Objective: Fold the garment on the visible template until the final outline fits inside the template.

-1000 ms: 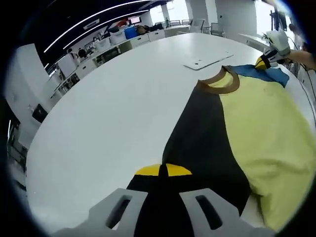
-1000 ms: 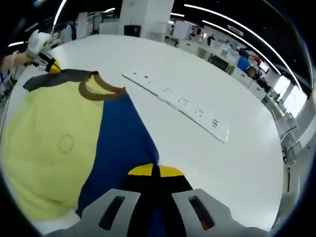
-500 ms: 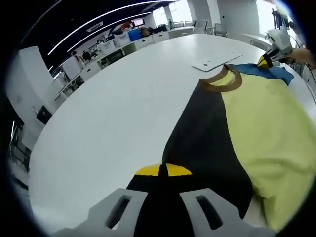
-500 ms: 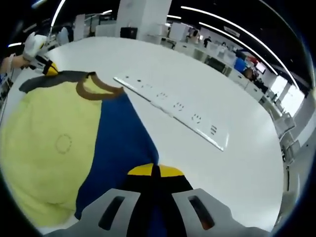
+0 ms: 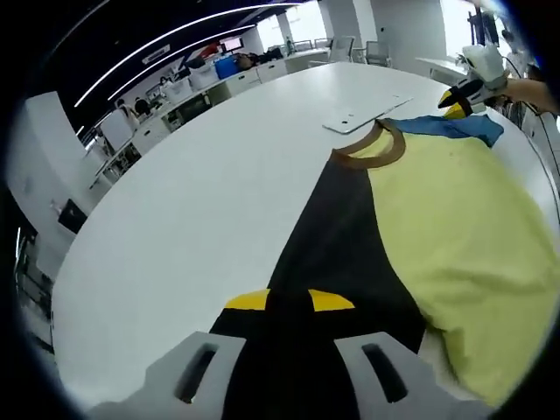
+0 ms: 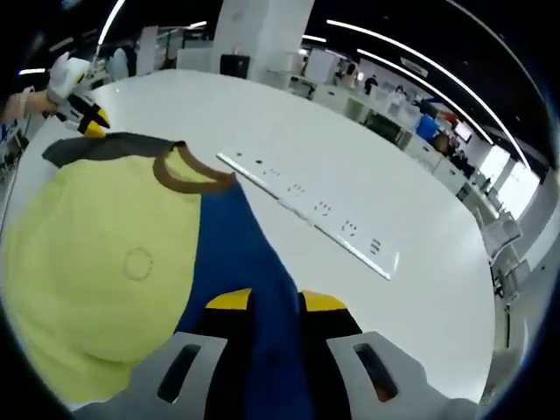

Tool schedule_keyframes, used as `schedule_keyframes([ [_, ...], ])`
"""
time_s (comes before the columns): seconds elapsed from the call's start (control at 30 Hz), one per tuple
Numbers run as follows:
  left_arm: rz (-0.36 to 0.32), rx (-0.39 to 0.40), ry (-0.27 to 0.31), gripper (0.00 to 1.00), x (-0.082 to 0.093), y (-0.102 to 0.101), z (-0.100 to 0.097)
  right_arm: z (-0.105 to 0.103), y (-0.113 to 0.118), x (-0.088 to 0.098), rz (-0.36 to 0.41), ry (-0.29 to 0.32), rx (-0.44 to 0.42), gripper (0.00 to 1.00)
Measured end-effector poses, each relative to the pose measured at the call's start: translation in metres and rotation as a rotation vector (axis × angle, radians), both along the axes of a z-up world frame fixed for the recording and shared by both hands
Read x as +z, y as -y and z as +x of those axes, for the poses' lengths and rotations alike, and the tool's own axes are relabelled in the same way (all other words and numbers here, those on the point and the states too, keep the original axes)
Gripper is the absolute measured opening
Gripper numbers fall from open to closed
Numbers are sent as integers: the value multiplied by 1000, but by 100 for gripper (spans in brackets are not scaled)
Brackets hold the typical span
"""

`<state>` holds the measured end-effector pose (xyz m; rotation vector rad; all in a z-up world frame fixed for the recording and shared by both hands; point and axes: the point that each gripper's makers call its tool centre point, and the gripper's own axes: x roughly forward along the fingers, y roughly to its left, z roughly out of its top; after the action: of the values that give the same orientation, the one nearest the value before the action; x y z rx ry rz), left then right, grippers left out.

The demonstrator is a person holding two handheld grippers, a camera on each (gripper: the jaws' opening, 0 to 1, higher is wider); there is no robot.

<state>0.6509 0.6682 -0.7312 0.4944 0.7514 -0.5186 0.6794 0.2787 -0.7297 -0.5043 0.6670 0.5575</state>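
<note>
Garment (image 5: 455, 219), soft and limp, likely light: black sleeve (image 5: 332, 254) is pinched in left gripper (image 5: 289, 302) jaws, blue sleeve (image 6: 254, 262) in right gripper (image 6: 276, 302) jaws.

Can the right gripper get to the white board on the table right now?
Probably not yet: the right gripper is shut on the shirt's blue sleeve. The white board lies apart, with bare table between.

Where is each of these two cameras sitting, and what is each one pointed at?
Left gripper view: rides the left gripper, looking along the shirt's black sleeve across the white table; the right gripper shows far off.
Right gripper view: rides the right gripper, looking along the blue sleeve.
Shared: yellow shirt, brown collar, flat template.
</note>
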Motion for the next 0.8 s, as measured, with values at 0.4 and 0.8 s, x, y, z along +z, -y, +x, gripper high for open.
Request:
schedule_keyframes([
  [0.4,-34,-67,-3,26,30,18,-35,-39,-15,31,33,27,54,32],
  [0.8,-68,-120,25,41,64,29,-70,-73,-28,62,79,65,93,52],
])
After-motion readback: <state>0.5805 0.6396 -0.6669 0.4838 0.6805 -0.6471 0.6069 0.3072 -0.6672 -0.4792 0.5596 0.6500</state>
